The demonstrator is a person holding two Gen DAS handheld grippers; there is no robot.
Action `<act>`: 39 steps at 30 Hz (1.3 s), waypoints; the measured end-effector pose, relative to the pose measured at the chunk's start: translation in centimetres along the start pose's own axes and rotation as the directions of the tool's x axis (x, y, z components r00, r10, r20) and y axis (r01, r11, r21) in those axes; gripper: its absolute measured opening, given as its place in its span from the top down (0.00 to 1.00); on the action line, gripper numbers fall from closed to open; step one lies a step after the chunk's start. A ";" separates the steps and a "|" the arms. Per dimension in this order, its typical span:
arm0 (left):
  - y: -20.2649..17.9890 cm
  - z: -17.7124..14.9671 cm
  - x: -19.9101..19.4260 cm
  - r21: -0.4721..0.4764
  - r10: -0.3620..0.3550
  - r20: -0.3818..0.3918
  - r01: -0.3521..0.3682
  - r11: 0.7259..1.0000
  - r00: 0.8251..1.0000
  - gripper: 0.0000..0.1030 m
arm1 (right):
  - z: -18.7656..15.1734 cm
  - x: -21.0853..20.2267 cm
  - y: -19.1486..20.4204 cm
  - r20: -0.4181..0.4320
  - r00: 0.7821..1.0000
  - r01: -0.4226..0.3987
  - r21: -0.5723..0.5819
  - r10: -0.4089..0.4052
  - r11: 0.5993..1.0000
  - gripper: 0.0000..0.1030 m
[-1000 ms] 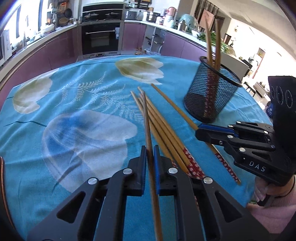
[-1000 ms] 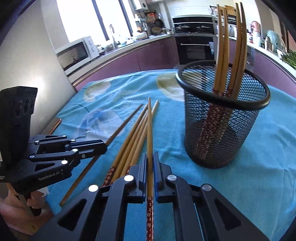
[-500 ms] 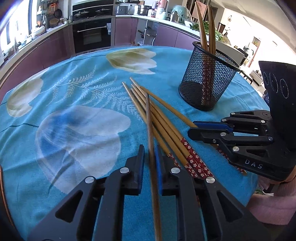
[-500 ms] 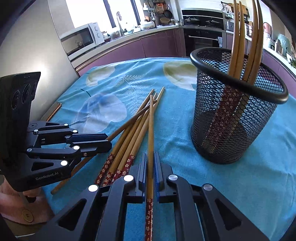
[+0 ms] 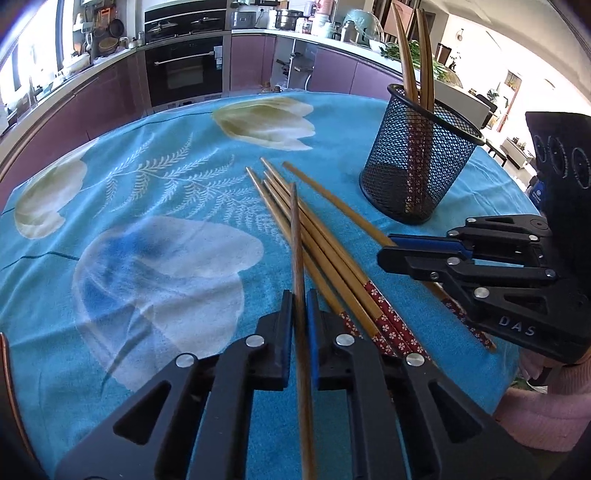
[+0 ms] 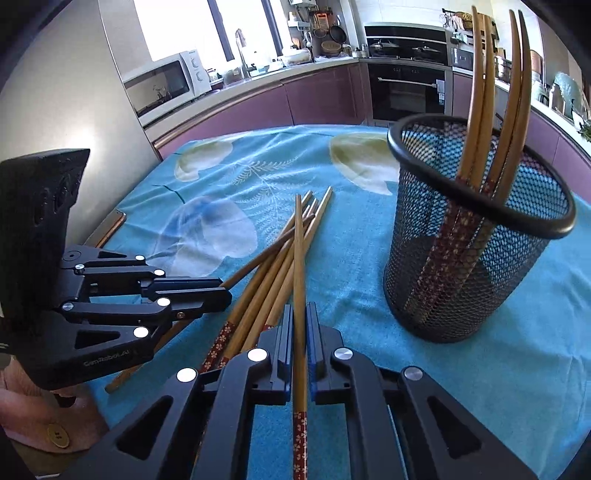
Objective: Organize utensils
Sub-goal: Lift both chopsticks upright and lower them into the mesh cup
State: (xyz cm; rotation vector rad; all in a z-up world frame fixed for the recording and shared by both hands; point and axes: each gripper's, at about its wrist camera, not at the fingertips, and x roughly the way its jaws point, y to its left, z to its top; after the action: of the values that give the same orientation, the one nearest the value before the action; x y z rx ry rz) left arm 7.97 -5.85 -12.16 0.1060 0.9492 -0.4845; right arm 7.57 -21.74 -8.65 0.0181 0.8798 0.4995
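Chopstick (image 5: 297, 258) clamped between left gripper (image 5: 299, 306) jaws.

A kitchen runs behind the worktop: purple cabinets (image 5: 110, 99) under a pale counter, a black built-in oven (image 5: 184, 72), a white microwave (image 6: 166, 83). Bright daylight pours through tall windows (image 6: 177, 26) above the sink tap (image 6: 240, 48).

The chopstick (image 5: 300, 295) between the near jaws runs off the bottom edge. Beside the mesh cup (image 5: 417, 173), the other gripper (image 5: 384, 254) hides part of one loose chopstick (image 5: 332, 201).
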 end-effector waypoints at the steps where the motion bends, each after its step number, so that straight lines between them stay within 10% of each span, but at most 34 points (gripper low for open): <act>1: 0.0 0.0 -0.2 -0.003 -0.001 0.008 0.002 1.000 1.000 0.93 | 0.0 -0.4 0.1 0.012 1.000 -0.003 -0.004 0.003 1.000 0.94; 15: -0.3 1.7 -6.0 0.004 -0.109 0.148 0.109 0.994 0.983 0.93 | 1.1 -6.2 0.0 0.167 0.986 0.002 -0.018 0.001 1.000 0.94; 39: -1.4 5.8 -12.8 0.081 -0.269 0.347 0.257 0.963 0.899 0.93 | 3.9 -11.4 -2.6 0.356 0.934 0.006 0.037 -0.019 0.999 0.94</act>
State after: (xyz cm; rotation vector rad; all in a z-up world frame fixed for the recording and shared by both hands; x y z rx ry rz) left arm 5.51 -4.31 1.64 -0.0810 0.5994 -0.7430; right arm 5.46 -28.16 1.63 0.1319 0.5314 0.4510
